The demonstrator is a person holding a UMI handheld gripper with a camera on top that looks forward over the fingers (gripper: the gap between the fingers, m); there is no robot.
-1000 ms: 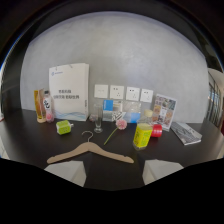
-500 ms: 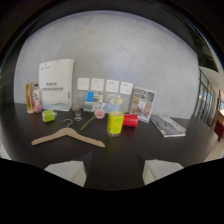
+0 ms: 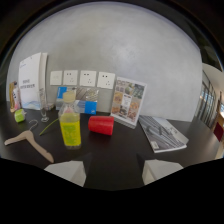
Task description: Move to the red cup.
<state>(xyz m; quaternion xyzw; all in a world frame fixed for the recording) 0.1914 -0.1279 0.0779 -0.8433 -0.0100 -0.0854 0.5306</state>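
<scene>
Red plastic cup (image 3: 101,124) lies on its side ahead of the released, empty gripper (image 3: 110,172), probably toppled.

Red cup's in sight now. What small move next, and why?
Probably ease straight forward, nudging slightly left. The red cup lies on its side beyond the open tool, just left of the gap's line, with bare table between. Mind the yellow bottle close on its left.
</scene>
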